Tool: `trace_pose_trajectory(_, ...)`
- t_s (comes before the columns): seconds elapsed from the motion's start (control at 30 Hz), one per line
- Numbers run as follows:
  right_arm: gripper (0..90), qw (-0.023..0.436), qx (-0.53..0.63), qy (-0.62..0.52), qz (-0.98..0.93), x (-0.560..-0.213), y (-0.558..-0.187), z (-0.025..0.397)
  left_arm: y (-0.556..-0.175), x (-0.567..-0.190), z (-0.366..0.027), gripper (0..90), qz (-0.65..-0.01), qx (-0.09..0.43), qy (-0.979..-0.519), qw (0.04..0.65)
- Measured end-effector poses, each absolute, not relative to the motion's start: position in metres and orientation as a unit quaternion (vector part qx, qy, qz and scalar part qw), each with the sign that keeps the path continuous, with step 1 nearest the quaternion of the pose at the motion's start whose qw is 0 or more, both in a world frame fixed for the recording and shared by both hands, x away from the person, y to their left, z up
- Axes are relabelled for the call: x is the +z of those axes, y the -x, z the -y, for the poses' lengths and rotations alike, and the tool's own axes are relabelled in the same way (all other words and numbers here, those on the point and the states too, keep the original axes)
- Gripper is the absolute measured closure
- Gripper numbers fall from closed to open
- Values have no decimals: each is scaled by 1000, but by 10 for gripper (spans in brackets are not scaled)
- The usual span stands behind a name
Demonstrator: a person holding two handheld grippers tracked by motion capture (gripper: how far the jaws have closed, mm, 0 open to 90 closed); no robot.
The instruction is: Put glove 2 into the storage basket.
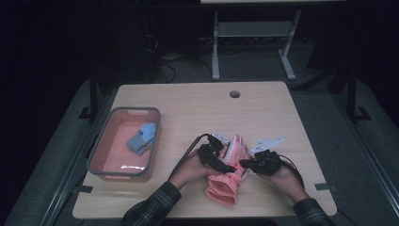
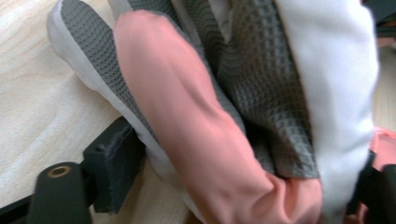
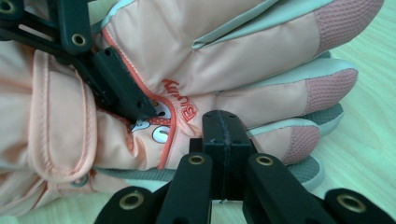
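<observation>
A pink winter glove (image 1: 230,176) lies near the table's front edge, cuff toward the person. My left gripper (image 1: 221,162) comes in from the left and is shut on it. In the left gripper view the glove's pink thumb and grey waffle palm (image 2: 187,116) bulge between the two spread jaws. My right gripper (image 1: 245,164) is at the glove's right side. In the right gripper view its jaws (image 3: 226,123) are shut flush together, tips against the glove (image 3: 224,56) below a red logo. One of the left gripper's fingers (image 3: 116,88) presses on the glove's back.
A grey-rimmed pink bin (image 1: 101,150) stands at the table's left with a blue and grey glove (image 1: 142,137) inside. The wooden table (image 1: 197,108) has a cable hole (image 1: 235,94) near its far edge. Table legs and cables stand beyond.
</observation>
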State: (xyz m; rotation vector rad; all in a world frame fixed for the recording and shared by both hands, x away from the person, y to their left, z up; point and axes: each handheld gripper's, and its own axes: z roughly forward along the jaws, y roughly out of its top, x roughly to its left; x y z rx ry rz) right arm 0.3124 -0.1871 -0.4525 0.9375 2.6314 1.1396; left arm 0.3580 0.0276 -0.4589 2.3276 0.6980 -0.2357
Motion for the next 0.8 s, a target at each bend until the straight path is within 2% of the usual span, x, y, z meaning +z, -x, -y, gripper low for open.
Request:
trace_pose_trajectory(0.23, 900, 66, 370, -312, -872, -454, -313, 183, -356, -459, -23, 303, -259, -106, -897, 343)
trace_pose_trajectory(0.57, 900, 54, 384, -316, -866, -452, -315, 188, -361, -459, -29, 549, -274, -130, -889, 345)
trace_pose_trajectory(0.63, 819, 51, 396, -315, -861, -449, -314, 193, -359, -457, -29, 562, -271, -126, -889, 346)
trace_pose_trajectory(0.67, 731, 50, 408, -316, -855, -445, -312, 199, -360, -456, -29, 584, -272, -127, -889, 346)
trace_pose_trajectory(0.7, 690, 53, 414, -324, -849, -444, -311, 203, -360, -456, -29, 589, -272, -127, -889, 346)
trace_pose_trajectory(0.8, 521, 92, 420, -337, -837, -444, -310, 218, -360, -450, -32, 603, -276, -129, -886, 350)
